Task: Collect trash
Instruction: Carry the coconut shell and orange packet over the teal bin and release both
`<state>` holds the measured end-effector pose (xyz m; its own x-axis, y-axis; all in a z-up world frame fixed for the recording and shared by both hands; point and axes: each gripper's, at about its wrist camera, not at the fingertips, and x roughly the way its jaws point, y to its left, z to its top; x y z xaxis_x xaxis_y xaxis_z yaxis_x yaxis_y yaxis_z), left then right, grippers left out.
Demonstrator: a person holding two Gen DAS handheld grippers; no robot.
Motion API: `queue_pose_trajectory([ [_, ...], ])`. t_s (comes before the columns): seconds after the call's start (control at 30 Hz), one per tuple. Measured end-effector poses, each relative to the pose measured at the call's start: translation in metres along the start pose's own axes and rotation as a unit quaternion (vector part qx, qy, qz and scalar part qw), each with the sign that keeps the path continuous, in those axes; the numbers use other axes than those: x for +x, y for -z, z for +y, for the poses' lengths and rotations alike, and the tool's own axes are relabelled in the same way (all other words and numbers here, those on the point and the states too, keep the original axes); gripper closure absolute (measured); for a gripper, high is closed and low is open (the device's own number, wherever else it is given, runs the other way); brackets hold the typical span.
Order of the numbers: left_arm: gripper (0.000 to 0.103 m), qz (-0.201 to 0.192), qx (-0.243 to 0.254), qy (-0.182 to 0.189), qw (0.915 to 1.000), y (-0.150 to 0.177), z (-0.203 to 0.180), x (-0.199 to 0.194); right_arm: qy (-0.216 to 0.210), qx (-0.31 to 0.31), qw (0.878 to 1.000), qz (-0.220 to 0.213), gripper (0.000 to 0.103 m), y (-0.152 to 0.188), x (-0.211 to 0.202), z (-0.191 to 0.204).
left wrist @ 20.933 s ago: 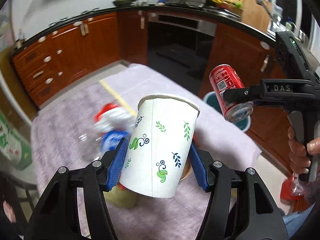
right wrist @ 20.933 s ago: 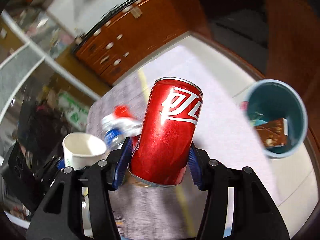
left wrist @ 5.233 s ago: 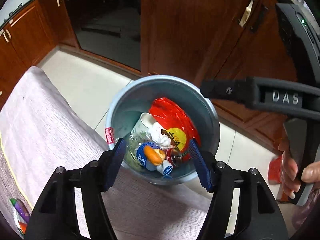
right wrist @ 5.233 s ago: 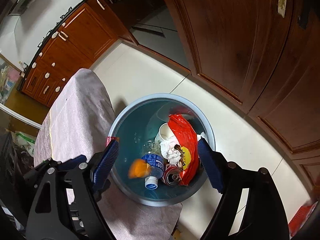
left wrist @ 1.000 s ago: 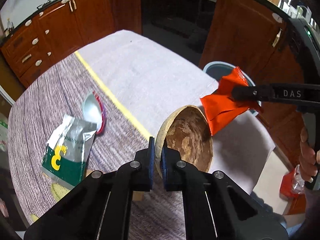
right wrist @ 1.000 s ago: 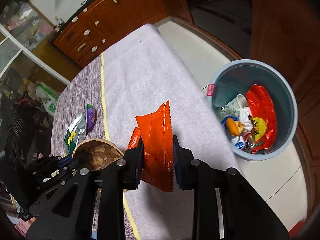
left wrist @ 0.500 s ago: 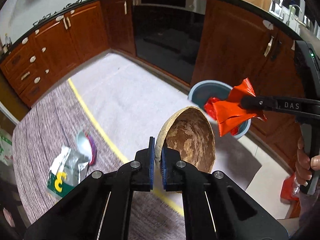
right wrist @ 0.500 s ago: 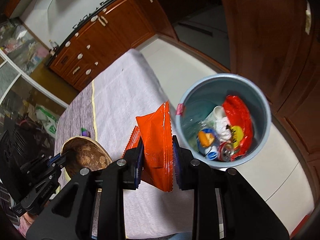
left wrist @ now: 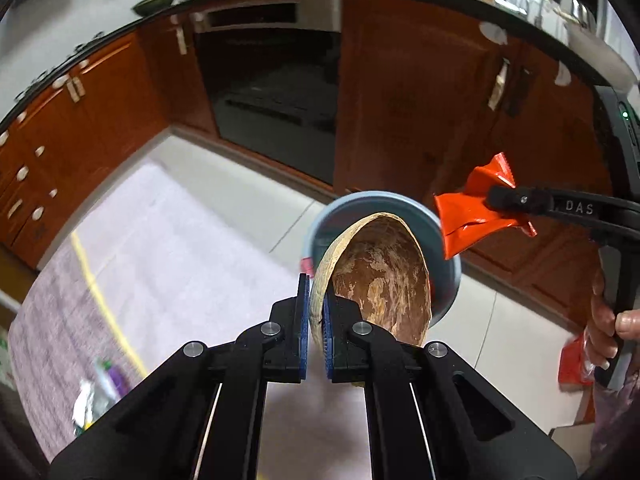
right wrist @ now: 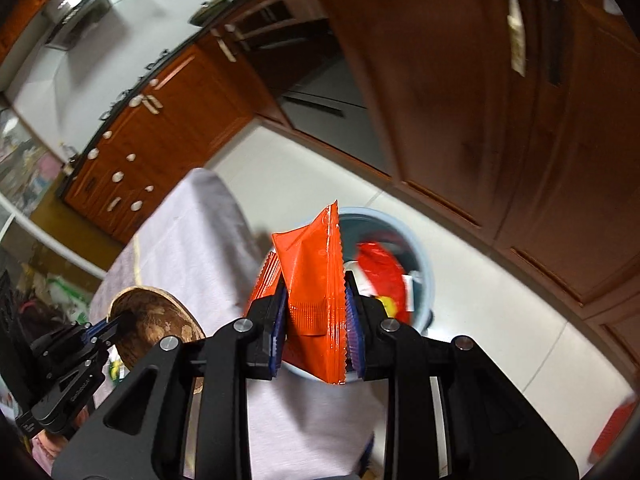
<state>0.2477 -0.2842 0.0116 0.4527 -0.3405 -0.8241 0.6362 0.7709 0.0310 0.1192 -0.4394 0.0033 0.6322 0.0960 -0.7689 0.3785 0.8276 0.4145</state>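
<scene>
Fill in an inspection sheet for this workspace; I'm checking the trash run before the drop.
Surface: table under a pale cloth with a yellow stripe.
Job's things: coconut shell half and orange wrapper both held; blue bin on the floor already holds red packaging.
Clutter: blurred wrappers left on the cloth.
Grippers: left gripper jaws shut on the shell's rim; right gripper jaws shut on the wrapper.
Cables: nothing seen.
Surroundings: wooden cabinets, tiled floor.
</scene>
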Motion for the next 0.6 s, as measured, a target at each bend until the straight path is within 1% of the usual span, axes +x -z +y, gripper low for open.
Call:
queue_pose_trajectory([
  [0.1, 0.097, 0.016, 0.016, 0.006, 0.9997, -0.01, -0.017, 0.026, 0.018, 0.008, 1.0, 0.011, 0.078, -0.001, 0.013, -0.016],
  [0.23, 0.097, 0.035, 0.029, 0.013, 0.9989, -0.019, -0.031, 0.058, 0.026, 0.018, 0.999, 0.024, 0.078, 0.0, 0.028, -0.031],
  [0.37, 0.097, 0.058, 0.028, 0.021, 0.9977, -0.025, -0.036, 0.09, 0.037, 0.021, 0.999, 0.034, 0.078, -0.001, 0.042, -0.042],
  [0.53, 0.096, 0.084, 0.026, 0.025, 0.9958, -0.022, -0.04, 0.121, 0.043, 0.024, 0.998, 0.05, 0.078, -0.003, 0.06, -0.049],
  [0.6, 0.093, 0.096, 0.024, 0.022, 0.9948, -0.02, -0.039, 0.132, 0.045, 0.023, 0.997, 0.059, 0.077, -0.001, 0.068, -0.05],
])
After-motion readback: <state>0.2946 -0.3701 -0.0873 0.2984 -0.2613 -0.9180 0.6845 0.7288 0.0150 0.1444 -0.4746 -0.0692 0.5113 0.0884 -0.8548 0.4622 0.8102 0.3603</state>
